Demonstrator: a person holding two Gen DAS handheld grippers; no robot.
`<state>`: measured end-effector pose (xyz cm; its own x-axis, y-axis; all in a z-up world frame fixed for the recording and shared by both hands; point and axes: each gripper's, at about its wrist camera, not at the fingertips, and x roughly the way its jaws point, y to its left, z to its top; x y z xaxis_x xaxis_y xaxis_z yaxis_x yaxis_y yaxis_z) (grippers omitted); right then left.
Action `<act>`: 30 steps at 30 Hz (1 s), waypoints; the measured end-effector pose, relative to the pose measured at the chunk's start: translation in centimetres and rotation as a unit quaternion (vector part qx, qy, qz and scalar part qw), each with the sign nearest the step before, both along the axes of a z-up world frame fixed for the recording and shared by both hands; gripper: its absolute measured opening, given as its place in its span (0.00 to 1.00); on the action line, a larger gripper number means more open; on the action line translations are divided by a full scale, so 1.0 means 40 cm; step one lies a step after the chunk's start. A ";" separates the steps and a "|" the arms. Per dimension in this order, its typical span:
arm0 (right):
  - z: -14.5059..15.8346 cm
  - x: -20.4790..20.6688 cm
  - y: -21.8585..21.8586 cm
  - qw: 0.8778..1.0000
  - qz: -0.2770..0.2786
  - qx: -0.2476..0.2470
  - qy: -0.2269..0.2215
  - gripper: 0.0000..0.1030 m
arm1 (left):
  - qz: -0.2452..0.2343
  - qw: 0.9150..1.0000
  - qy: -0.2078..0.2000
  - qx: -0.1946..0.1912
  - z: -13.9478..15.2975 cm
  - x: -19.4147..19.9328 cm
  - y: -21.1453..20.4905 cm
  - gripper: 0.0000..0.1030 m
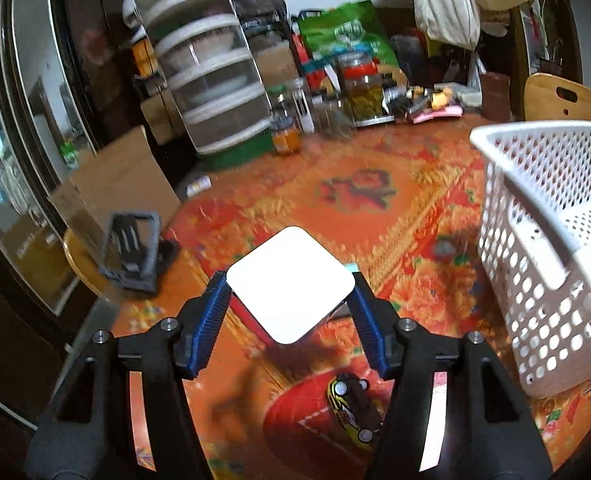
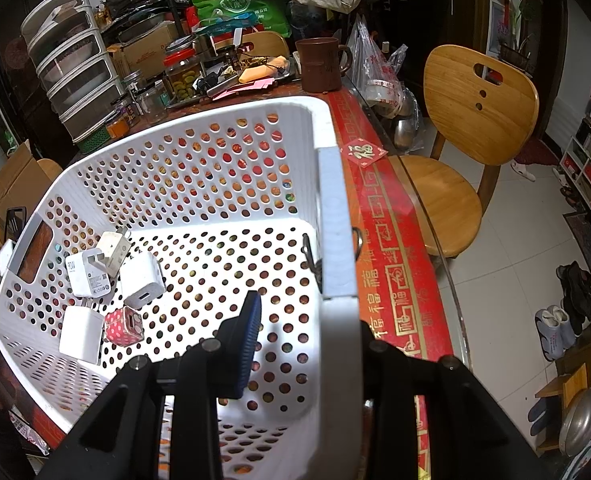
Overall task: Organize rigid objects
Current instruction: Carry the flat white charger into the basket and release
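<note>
Left gripper [image 1: 291,292] pinches a white block [image 1: 291,284]; only the right view shows right gripper [image 2: 307,320] clamping the basket [image 2: 335,216] wall, chargers [image 2: 95,276] at nine o'clock.

A white square rounded-corner plastic block [image 1: 290,285] sits raised above the table, corner forward; a white perforated plastic basket [image 2: 231,152] holds four white chargers [image 2: 89,276] and a red polka-dot cube [image 2: 124,326].

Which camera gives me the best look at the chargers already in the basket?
Right wrist: it looks down into the white basket, showing white chargers on its floor. Left wrist sees only the basket's outer wall, contents hidden.
</note>
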<state>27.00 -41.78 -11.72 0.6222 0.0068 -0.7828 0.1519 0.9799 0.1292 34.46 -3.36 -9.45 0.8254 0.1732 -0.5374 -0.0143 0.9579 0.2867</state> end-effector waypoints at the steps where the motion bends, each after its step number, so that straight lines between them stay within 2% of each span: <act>1: 0.000 0.000 0.000 1.000 0.000 0.000 0.000 0.33 | -0.002 1.000 -0.007 0.004 0.017 -0.009 -0.004 0.56; 6: 0.001 0.001 0.001 1.000 0.000 0.000 0.000 0.33 | -0.011 0.999 -0.034 0.020 0.093 -0.048 -0.041 0.56; 15: 0.001 0.001 0.000 1.000 0.000 0.000 -0.001 0.33 | -0.032 0.998 -0.051 0.035 0.178 -0.085 -0.128 0.56; 21: 0.000 0.001 0.000 1.000 0.000 0.000 0.000 0.33 | -0.072 0.995 -0.052 0.045 0.219 -0.105 -0.245 0.56; 25: 0.001 0.002 0.000 1.000 0.000 0.000 -0.001 0.33 | -0.114 0.992 -0.028 0.041 0.215 -0.101 -0.349 0.56; 30: 0.000 0.002 0.000 1.000 0.000 0.000 0.000 0.33 | -0.168 0.984 0.041 0.037 0.163 -0.074 -0.497 0.56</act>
<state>27.07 -41.79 -11.70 0.6226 0.0069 -0.7825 0.1522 0.9798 0.1297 31.49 -23.25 -2.91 0.7969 -0.0614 -0.6010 0.3266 0.8807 0.3431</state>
